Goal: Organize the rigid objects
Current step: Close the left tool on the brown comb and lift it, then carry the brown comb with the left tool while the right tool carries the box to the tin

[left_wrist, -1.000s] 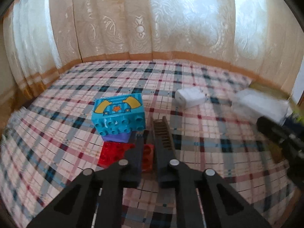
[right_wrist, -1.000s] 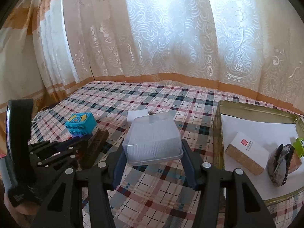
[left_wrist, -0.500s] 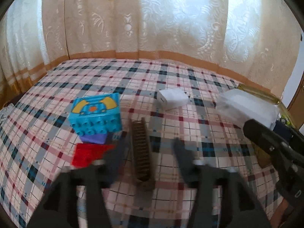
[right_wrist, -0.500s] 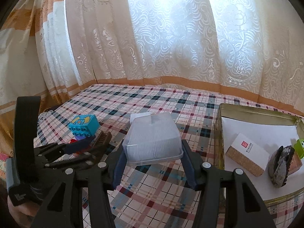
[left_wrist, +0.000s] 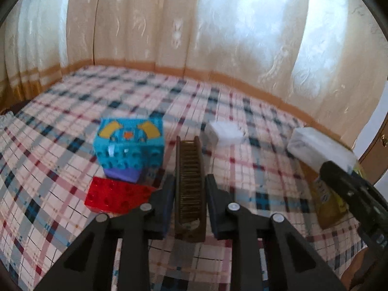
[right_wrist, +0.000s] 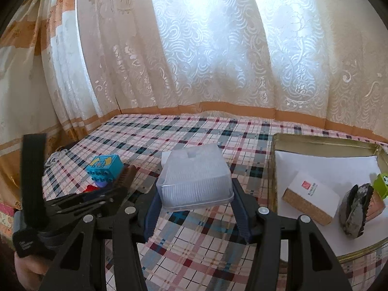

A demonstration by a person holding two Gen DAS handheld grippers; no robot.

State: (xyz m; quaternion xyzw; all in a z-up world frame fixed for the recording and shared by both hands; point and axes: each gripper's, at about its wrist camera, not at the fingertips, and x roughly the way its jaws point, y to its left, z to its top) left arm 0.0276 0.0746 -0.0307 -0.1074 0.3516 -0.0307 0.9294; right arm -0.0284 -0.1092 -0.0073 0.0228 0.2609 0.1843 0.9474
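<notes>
1. Now the left claw (left_wrist: 189, 203) is closed on a brown comb (left_wrist: 189, 181); its jaws have just been closing, and both fingers press the comb's long sides while the comb runs lengthwise between them, pointing away from the camera.
2. Just left of that claw, on the plaid-covered desk (left_wrist: 254, 169), a blue toy block (left_wrist: 129, 146) sits on a purple piece (left_wrist: 122, 174), with a red studded brick (left_wrist: 114, 197) lying near and slightly left of it.
3. A small white box (left_wrist: 226, 134) lies farther off, to the right of the comb's far tip.
4. The right claw (right_wrist: 195, 205) grips a translucent plastic box (right_wrist: 195, 177), its fingers spread moderately wide and pressed against the box's left and right sides.
5. To the right of the right claw stands a gold tin tray (right_wrist: 274, 169) lined with white paper, holding a cork-sided box (right_wrist: 310, 195), a dark hair clip (right_wrist: 356, 211) and a green toy (right_wrist: 382, 184) at its right edge.
6. In the right wrist view the left claw appears low on the left, with a hand (right_wrist: 26, 270) beneath it.
</notes>
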